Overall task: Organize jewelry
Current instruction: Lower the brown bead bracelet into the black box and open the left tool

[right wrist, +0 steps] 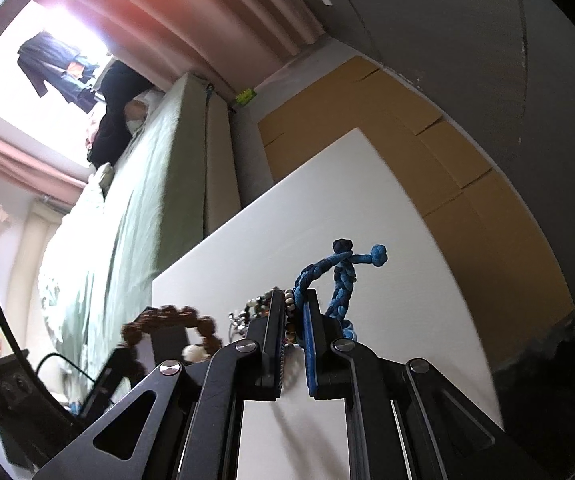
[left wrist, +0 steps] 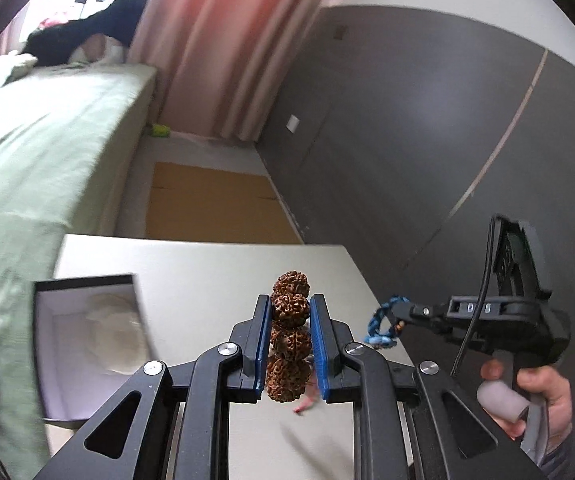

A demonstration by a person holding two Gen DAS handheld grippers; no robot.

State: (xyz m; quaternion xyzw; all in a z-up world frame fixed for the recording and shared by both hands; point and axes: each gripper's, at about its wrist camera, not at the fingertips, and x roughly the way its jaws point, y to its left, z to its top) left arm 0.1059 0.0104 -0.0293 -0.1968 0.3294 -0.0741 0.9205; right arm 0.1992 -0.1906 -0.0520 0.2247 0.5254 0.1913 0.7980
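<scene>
Open box (left wrist: 87,344), black outside and pale inside, on the left part of the white counter (left wrist: 207,272). Contents: a pale rounded cushion or pad, blurred; nothing more can be made out in it.

Brown seed-bead bracelet (left wrist: 290,336), large wrinkled beads. Location: clamped between the blue pads of the left hand-held gripper (left wrist: 290,310), raised off the counter. Four beads show in a row; the row runs along the fingers, from near the gripper's body out past the fingertips, with the far bead standing clear of the tips. In the right wrist view the same bracelet (right wrist: 167,328) shows as a ring at lower left, blurred.

Blue braided cord bracelet (right wrist: 337,280), with knotted ends. Location: pinched in the right hand-held gripper (right wrist: 293,300), whose jaws stand nearly together on it. The braid rises past the fingertips, and its two knotted ends point away from the gripper and to the right. A strand of small mixed beads (right wrist: 263,304) lies against the left finger; whether it is gripped too cannot be told.

In the left wrist view the right hand-held gripper (left wrist: 397,318) is at right, a hand (left wrist: 535,396) on its grip, blue cord (left wrist: 383,320) at its tip over the counter's right edge.
</scene>
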